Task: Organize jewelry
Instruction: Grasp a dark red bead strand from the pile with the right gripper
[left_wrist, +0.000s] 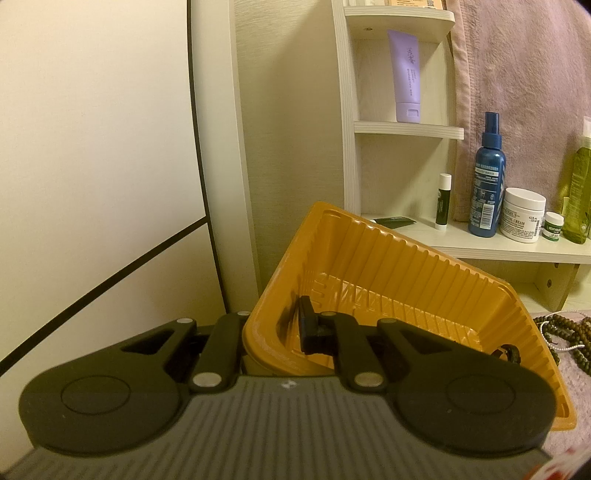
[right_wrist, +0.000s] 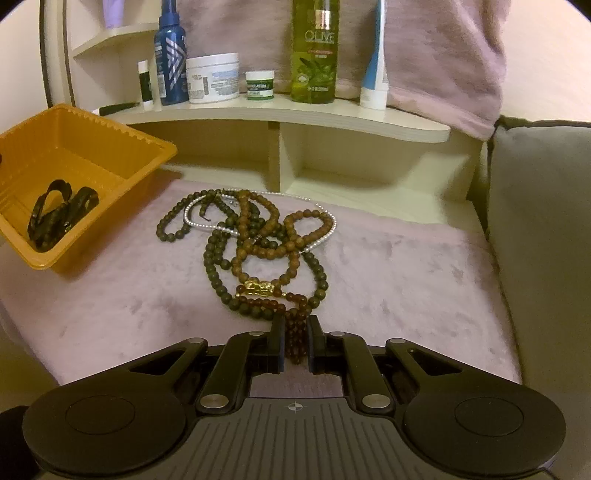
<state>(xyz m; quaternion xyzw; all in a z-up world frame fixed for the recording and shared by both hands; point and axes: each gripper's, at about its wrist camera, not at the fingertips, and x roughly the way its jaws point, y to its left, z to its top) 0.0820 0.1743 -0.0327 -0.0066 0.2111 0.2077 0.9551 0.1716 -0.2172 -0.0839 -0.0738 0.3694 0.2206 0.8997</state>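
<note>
The right gripper (right_wrist: 295, 341) has its fingers squeezed on a bunch of small reddish-brown beads (right_wrist: 294, 334), part of the tangled bead strings (right_wrist: 255, 236) on the pink fuzzy surface (right_wrist: 406, 280). Beads are floppy and snag, so lift slowly. The left gripper (left_wrist: 275, 328) pinches the orange plastic tray (left_wrist: 388, 266) wall.

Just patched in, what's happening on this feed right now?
A person is sorting jewelry with two handheld grippers. The left gripper is clamped on the wall of the orange tray, holding it tilted; dark bracelets already lie inside. The right gripper is closed on a strand of reddish-brown beads at the near edge of the tangled pile of necklaces on the pink cloth.
</note>
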